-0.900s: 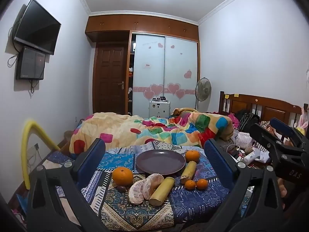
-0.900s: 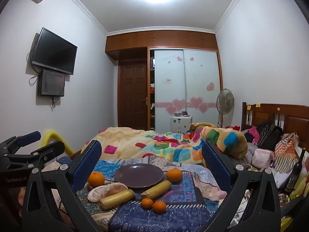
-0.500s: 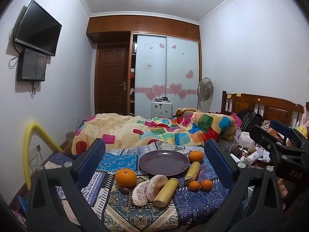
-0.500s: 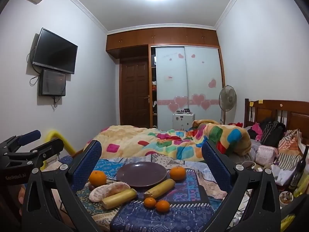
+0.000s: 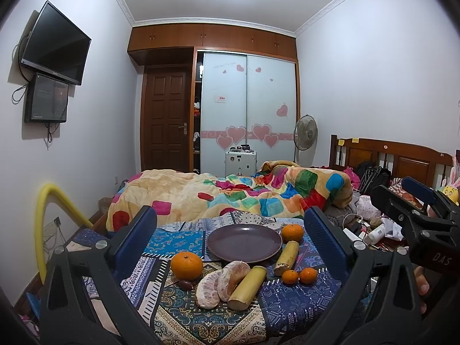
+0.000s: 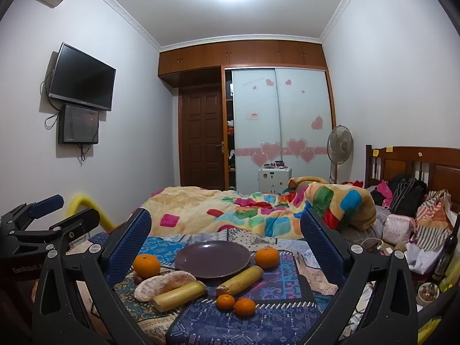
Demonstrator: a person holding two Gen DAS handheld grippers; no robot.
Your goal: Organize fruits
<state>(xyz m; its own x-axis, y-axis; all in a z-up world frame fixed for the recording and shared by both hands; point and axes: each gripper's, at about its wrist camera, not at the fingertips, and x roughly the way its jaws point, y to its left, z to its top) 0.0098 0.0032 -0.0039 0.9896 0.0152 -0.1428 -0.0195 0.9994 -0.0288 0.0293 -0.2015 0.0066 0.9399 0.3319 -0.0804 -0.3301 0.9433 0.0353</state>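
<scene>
An empty purple plate sits on a patterned cloth on the bed. Around it lie a large orange at left, another orange at right, two small tangerines, peeled pomelo pieces, and two yellow sugarcane sticks. My left gripper and right gripper are both open and empty, held back from the fruit. The right gripper also shows in the left wrist view, and the left gripper in the right wrist view.
A colourful quilt lies bunched behind the plate. Clutter of bags and bottles fills the bed's right side by the headboard. A yellow foam tube arches at left. A small dark fruit lies by the pomelo.
Both views have shifted slightly: the fruit sits a little further right in each frame. No fruit has moved and both grippers stay open.
</scene>
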